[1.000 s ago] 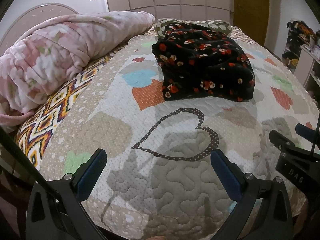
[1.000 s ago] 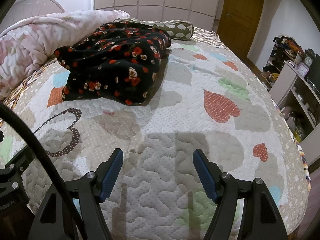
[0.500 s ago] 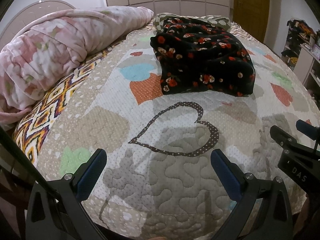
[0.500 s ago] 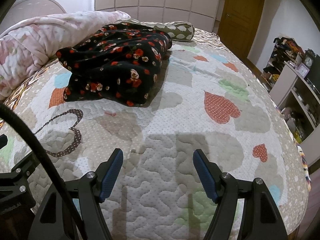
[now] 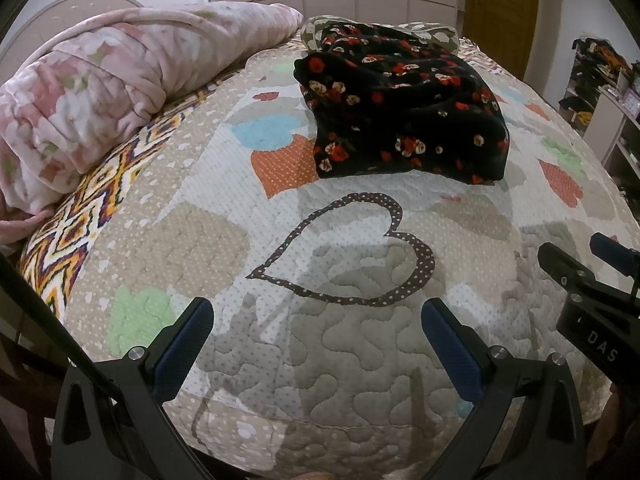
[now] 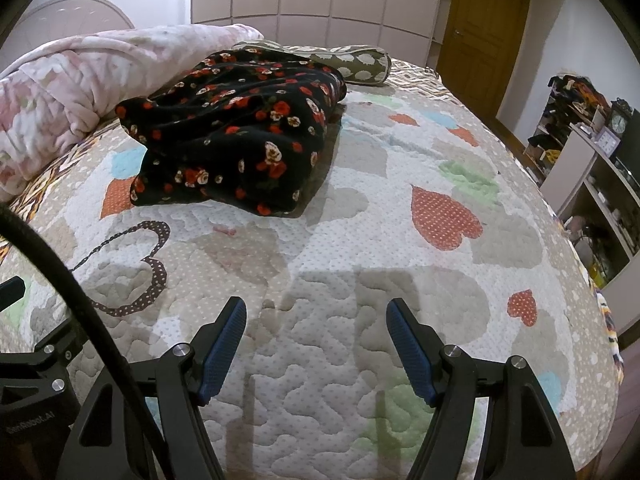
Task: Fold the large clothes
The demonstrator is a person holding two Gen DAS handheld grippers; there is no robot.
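Setting: a bed covered by a quilt (image 5: pixel 328 360) patterned with coloured hearts, in a bedroom with a wooden door (image 6: pixel 480 12) behind.
Garment: a black floral garment (image 5: pixel 404 112) lies in a loose bundle on the far half of the quilt, well apart from both grippers.
Left gripper (image 5: pixel 318 328): released, blue pads spread wide, hovering above the near edge of the quilt and holding nothing.
Right gripper (image 6: pixel 316 328): released as well, pads wide apart over bare quilt, empty; its body shows at the right edge of the left view.
Blanket: a pink blanket (image 5: pixel 100 92) is rolled along the left side.
Pillow: a spotted pillow (image 6: pixel 356 62) lies just behind the garment.
Shelves: cluttered shelves (image 6: pixel 592 152) stand right of the bed.
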